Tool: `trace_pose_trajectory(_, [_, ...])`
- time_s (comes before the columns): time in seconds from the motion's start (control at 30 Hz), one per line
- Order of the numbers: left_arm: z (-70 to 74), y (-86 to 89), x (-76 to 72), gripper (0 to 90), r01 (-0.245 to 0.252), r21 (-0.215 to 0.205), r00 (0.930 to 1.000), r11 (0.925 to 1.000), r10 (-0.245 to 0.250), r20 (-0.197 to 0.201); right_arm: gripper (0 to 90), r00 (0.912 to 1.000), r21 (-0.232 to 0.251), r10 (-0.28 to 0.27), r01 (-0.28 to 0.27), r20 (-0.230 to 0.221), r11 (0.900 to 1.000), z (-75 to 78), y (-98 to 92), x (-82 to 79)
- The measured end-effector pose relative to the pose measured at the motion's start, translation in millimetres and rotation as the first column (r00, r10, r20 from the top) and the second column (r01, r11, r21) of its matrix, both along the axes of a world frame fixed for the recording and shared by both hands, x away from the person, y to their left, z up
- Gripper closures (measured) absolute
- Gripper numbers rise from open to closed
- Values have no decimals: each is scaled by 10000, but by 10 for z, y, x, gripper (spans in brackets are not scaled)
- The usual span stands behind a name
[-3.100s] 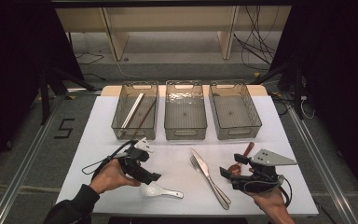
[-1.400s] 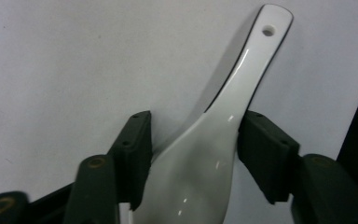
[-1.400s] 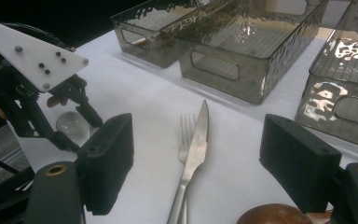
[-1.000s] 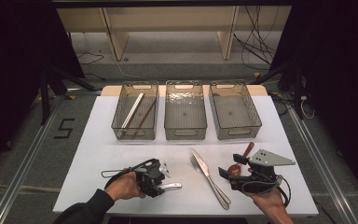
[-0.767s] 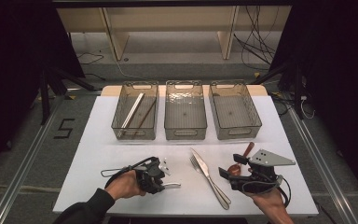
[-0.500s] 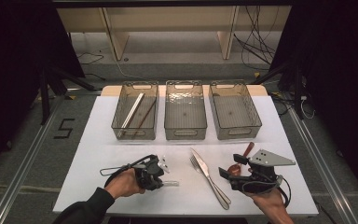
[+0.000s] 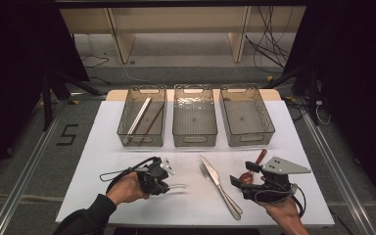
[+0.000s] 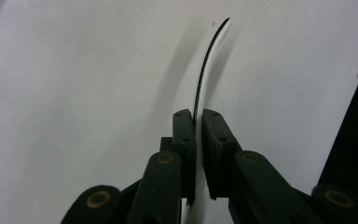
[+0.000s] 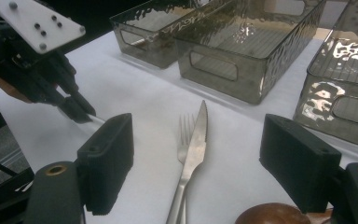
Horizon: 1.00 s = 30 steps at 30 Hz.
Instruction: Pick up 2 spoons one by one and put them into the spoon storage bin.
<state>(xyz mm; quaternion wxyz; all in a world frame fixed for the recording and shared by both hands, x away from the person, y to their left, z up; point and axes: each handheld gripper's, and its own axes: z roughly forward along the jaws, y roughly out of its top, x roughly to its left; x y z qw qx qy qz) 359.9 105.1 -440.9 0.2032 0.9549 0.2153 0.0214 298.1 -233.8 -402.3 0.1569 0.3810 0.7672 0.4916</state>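
High view: white tabletop (image 7: 103, 147); three clear grey bins (image 7: 194, 115) in a row at the far side, the left one holding long slim pieces, the middle and right ones showing bare floors. Left gripper (image 7: 169, 185) low at the near left, jaws pressed together on one white spoon (image 7: 176, 187) that lies flat on the tabletop just beside it. One knife (image 7: 220, 186) and one fork (image 7: 206, 171) lie side by side, touching, between the two grippers. Right gripper (image 7: 239, 177) at the near right, jaws wide apart, holding nothing; one brown wooden spoon (image 7: 254, 164) lies just beside it

Left gripper view: two black jaws brought tight onto the thin white spoon (image 8: 204, 79), seen edge-on; it curves away over the bare tabletop (image 8: 74, 93); nothing stands in the way

Right gripper view: jaws spread wide with nothing between the pads; knife (image 9: 193, 154) and fork (image 9: 182, 135) lie straight ahead in the gap; brown bowl of the wooden spoon (image 9: 272, 213) at the lower edge; left gripper (image 9: 81, 109) at the left; bins (image 9: 242, 46) beyond
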Motion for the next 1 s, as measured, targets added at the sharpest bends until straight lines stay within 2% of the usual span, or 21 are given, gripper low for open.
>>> trace_pose_trajectory(0.3, [150, 82, 79, 839, -380, -713, 9993, 9967, 381, -4, 268, 10000, 34, -39, 40, -44, 10000, 1, -10, 3])
trace_pose_trajectory(0.47, [240, 114, 170, 839, -643, -921, 9978, 9937, 658, 126, 267, 10000, 57, -59, 59, -37, 10000, 3, -12, 1])
trace_pose_trajectory(0.67, [404, 133, 331, 839, -982, -1407, 9940, 9852, 1039, 333, 267, 10000, 57, -54, 55, -39, 10000, 2, -12, 2])
trace_pose_trajectory(0.8, [510, 131, 448, 839, -1185, -1580, 9906, 9803, 1276, 485, 267, 10000, 66, -47, 47, -38, 10000, 2, -12, 3])
trace_pose_trajectory(1.0, [646, 95, 634, 839, -1544, -1886, 9826, 9699, 1706, 731, 267, 10000, 72, -41, 41, -41, 10000, 1, -11, 2])
